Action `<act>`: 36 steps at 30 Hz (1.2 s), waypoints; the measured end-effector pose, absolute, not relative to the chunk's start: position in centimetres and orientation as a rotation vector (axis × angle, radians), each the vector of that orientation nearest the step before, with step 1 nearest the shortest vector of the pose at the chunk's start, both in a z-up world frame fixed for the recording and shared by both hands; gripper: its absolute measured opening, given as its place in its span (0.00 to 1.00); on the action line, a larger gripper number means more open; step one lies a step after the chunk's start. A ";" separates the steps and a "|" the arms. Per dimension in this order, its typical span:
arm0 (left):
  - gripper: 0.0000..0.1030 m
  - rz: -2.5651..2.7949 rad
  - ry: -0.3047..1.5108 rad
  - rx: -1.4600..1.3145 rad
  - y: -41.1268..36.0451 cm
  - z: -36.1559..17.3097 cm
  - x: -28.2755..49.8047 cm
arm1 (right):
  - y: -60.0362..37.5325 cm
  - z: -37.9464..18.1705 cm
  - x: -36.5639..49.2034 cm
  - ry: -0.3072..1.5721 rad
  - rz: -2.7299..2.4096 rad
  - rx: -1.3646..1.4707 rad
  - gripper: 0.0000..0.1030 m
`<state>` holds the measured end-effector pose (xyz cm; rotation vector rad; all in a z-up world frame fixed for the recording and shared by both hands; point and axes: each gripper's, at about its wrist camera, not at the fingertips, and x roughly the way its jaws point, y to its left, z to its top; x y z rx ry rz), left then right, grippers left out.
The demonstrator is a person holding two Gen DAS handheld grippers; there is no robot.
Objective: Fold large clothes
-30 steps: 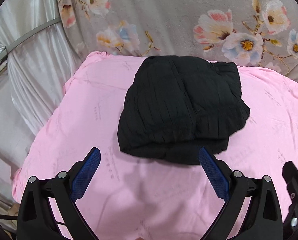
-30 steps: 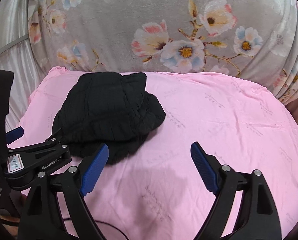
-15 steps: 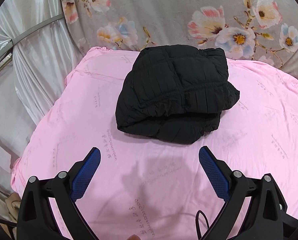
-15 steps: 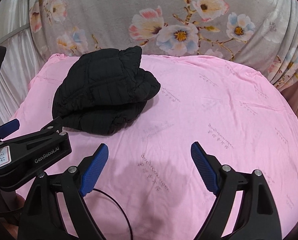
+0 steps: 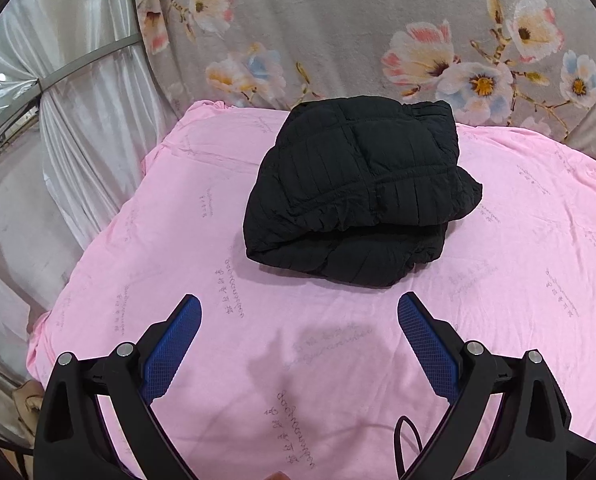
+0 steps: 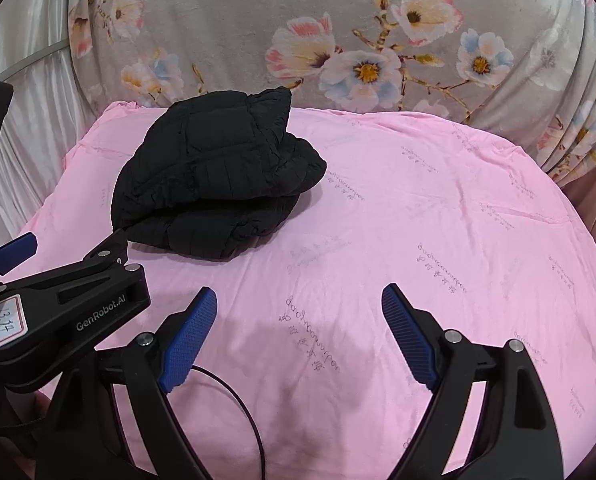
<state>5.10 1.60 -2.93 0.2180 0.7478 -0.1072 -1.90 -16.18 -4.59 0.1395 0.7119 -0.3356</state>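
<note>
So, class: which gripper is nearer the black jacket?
Left. The left gripper faces the jacket head-on, just short of it; the right gripper sits off to the jacket's right, further away.

My left camera looks forward and down along my left fingers [image 5: 185,344] from above the near edge of the bed [image 5: 145,248], close over its pink sheet, facing the flowered cloth [image 5: 338,32] at the far edge. My right camera sits just to the right, aimed the same way along my right fingers [image 6: 193,332]. Both views share the folded black jacket [image 5: 358,188] near the far left corner; the right view also catches my left gripper [image 6: 65,300] at its left edge.
</note>
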 end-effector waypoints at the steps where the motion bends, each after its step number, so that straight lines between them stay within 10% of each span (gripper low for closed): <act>1: 0.95 -0.108 0.747 0.218 1.6 -2.9 5.1 | -16.1 -4.6 -2.0 0.712 -0.337 0.139 0.80; 36: 0.95 -0.147 0.745 0.204 1.9 -2.5 5.6 | -15.3 -3.9 -0.7 0.712 -0.320 0.128 0.80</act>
